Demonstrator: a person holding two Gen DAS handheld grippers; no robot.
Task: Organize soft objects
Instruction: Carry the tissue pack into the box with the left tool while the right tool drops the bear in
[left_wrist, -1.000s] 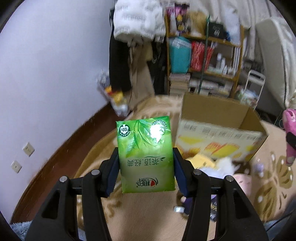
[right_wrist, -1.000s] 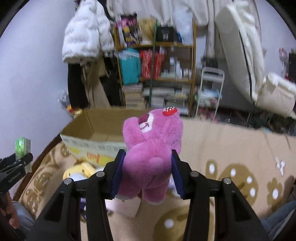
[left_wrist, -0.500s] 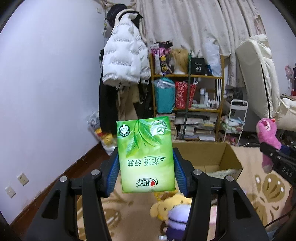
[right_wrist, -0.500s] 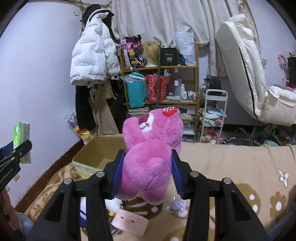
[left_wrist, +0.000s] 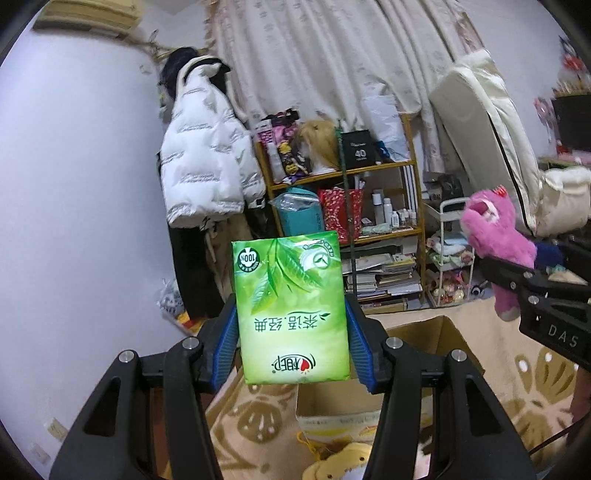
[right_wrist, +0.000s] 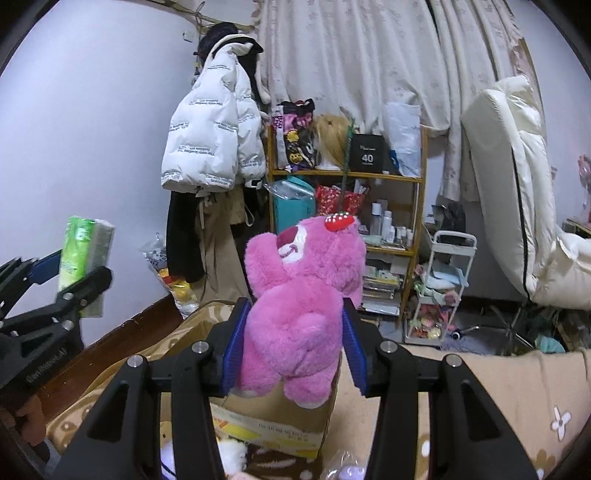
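My left gripper (left_wrist: 291, 332) clamps a glossy green tissue pack printed with leaves (left_wrist: 290, 310), held at centre frame in the left wrist view. My right gripper (right_wrist: 293, 332) squeezes a fluffy pink plush bear with a red strawberry patch (right_wrist: 299, 295) at centre of its view. Below both sits an open brown cardboard box (left_wrist: 424, 336); what lies inside I cannot tell. A yellow plush toy (left_wrist: 343, 461) lies just outside it, low in frame.
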